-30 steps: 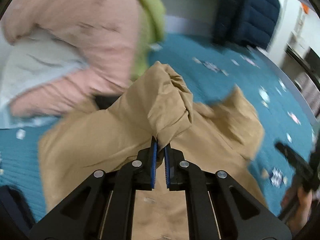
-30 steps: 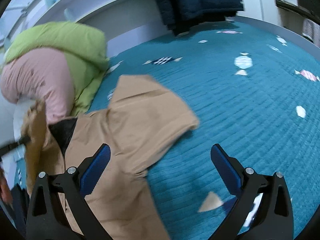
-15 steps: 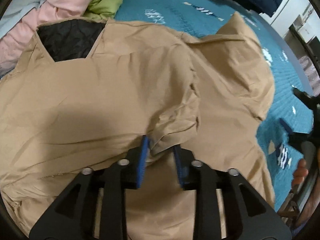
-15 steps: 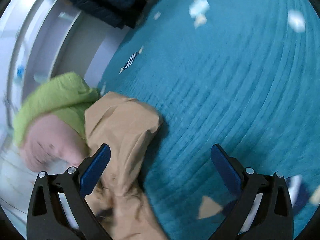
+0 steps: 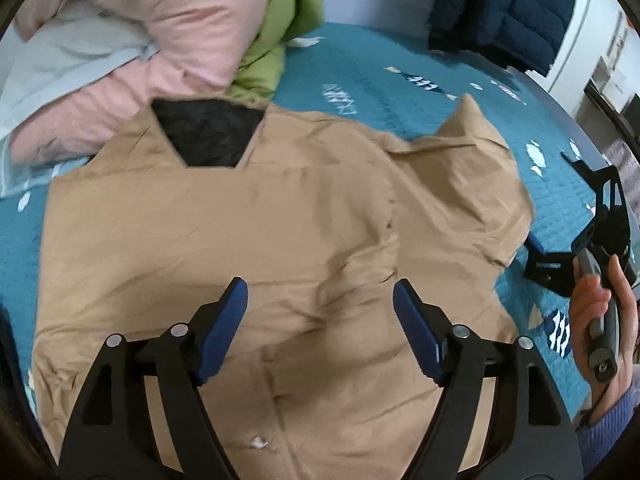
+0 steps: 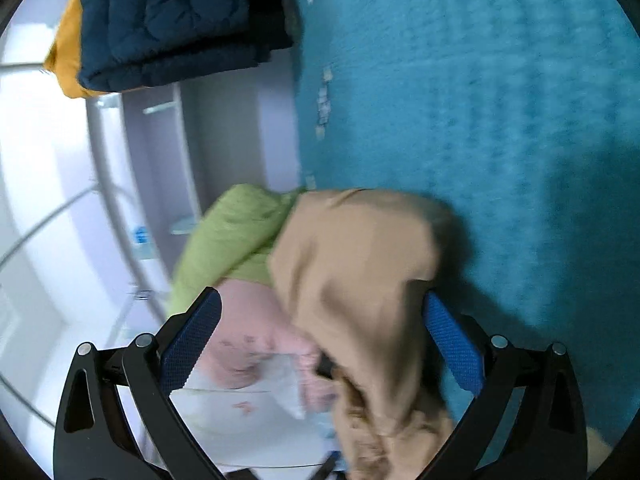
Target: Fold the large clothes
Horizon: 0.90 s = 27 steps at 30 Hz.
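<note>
Folding in progress, item 1: tan coat [image 5: 248, 240], spread front-up across the teal bedspread [image 5: 360, 64], black lining showing at the collar, its right sleeve [image 5: 472, 184] still lying out toward the bed's edge. Left gripper [image 5: 320, 304]: jaws have just been opening and now stand wide above the coat's middle, nothing pressed between them, the cloth beneath lying loose and rumpled. Right gripper [image 6: 320, 332]: jaws wide, the tan sleeve end [image 6: 360, 272] draped between them but not pinched; view blurred. Adjacent stock: pink garment [image 5: 160, 32], green garment [image 5: 288, 8], navy puffer jacket [image 5: 508, 12] at the far side. Step judged: 1 fold laid and let go, sleeve fold next. Next move calls for closing the right jaws on the sleeve end and carrying it across the coat's body.
</note>
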{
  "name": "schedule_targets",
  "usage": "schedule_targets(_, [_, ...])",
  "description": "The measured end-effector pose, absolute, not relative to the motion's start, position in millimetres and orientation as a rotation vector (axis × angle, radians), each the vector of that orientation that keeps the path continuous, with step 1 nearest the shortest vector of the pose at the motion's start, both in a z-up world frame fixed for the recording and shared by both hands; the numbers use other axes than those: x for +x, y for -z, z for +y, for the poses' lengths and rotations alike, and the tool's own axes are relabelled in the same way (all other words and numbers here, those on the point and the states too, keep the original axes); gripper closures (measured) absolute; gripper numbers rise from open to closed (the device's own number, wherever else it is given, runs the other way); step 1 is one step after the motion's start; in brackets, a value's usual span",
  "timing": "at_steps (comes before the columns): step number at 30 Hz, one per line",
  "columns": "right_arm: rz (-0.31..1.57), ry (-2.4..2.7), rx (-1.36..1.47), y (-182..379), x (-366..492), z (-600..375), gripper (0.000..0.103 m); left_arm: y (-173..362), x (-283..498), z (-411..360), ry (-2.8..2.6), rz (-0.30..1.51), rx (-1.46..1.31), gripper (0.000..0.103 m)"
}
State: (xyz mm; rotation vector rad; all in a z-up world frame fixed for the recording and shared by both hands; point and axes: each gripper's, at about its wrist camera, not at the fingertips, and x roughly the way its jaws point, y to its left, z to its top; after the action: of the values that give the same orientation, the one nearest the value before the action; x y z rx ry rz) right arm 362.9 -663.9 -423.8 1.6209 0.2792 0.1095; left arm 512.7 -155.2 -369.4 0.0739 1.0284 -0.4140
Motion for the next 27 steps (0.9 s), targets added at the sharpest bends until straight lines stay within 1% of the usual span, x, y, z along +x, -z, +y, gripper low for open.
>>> schedule_targets(1, [0.271, -0.112, 1.621, 424, 364, -665, 0.010, 370, 513, -151, 0.407, 1.033, 0.073, 0.027])
schedule_targets(2, [0.266, -0.111, 1.620, 424, 365, -666, 0.023, 368, 512, -145, 0.402, 1.034, 0.076, 0.027])
schedule_targets(3, [0.270, -0.104, 1.624, 426, 368, -667, 0.032, 368, 510, -138, 0.399, 1.036, 0.080, 0.027])
schedule_targets(4, [0.287, -0.097, 1.634, 429, 371, -668, 0.047, 366, 506, -131, 0.396, 1.038, 0.083, 0.027])
schedule_targets(5, [0.298, -0.094, 1.646, 433, 371, -668, 0.058, 364, 505, -124, 0.388, 1.043, 0.092, 0.027])
schedule_targets(6, [0.298, -0.086, 1.656, 437, 370, -667, 0.063, 364, 502, -118, 0.381, 1.042, 0.098, 0.027])
schedule_targets(8, [0.296, -0.059, 1.627, 436, 371, -669, 0.083, 360, 497, -102, 0.363, 1.035, 0.107, 0.027])
schedule_targets(10, [0.308, -0.006, 1.538, 425, 369, -668, 0.092, 359, 496, -90, 0.337, 1.025, 0.116, 0.027])
schedule_targets(14, [0.343, 0.029, 1.178, 359, 380, -638, 0.093, 354, 493, -57, 0.254, 1.002, 0.114, 0.027])
schedule_targets(15, [0.361, 0.004, 1.016, 330, 389, -614, 0.093, 352, 493, -47, 0.238, 0.999, 0.095, 0.027])
schedule_targets(17, [0.394, -0.088, 0.800, 295, 406, -565, 0.093, 350, 492, -28, 0.209, 0.994, 0.061, 0.027])
schedule_targets(19, [0.475, -0.248, 0.610, 276, 426, -497, 0.093, 349, 490, -14, 0.189, 0.984, 0.037, 0.027])
schedule_targets(21, [0.622, -0.350, 0.486, 283, 442, -432, 0.093, 349, 488, -1, 0.168, 0.971, 0.012, 0.027])
schedule_targets(23, [0.771, -0.401, 0.457, 308, 454, -386, 0.086, 349, 488, 9, 0.157, 0.968, -0.023, 0.027])
schedule_targets(24, [0.841, -0.409, 0.450, 325, 458, -367, 0.085, 349, 489, 12, 0.155, 0.970, -0.039, 0.027])
schedule_targets(27, [0.987, -0.394, 0.465, 355, 469, -348, 0.079, 352, 489, 21, 0.146, 0.958, -0.066, 0.027])
